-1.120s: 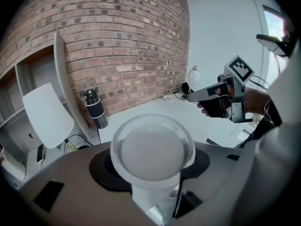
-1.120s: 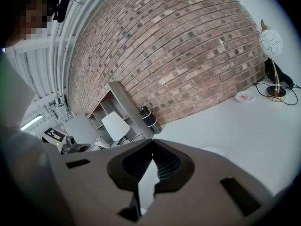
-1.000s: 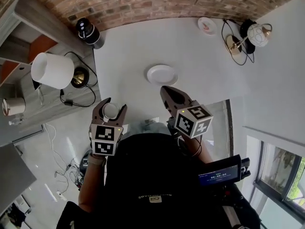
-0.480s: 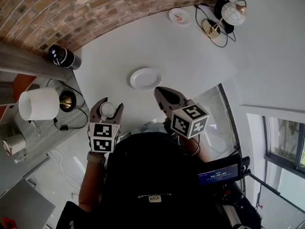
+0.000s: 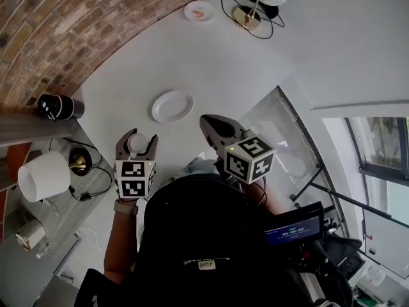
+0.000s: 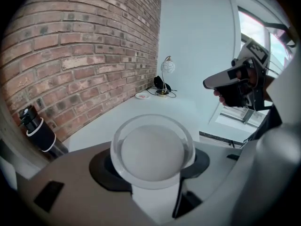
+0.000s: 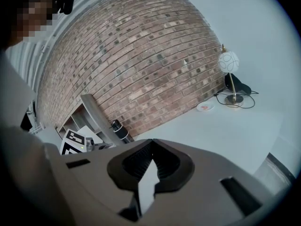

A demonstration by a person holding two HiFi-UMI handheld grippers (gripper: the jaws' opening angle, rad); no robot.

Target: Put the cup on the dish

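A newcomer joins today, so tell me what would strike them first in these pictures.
The white cup clamped in the left gripper fills that gripper's view. Ahead on the pale table lies the empty white dish, with a brick wall behind. The right gripper is shut, empty.

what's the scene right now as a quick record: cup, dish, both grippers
cup: white, between the left gripper's jaws, apart from the dish
left gripper: shut on the cup
right gripper: jaws together, nothing between them
dish: white, bare, on the table, beyond both grippers
task state: cup not yet on the dish
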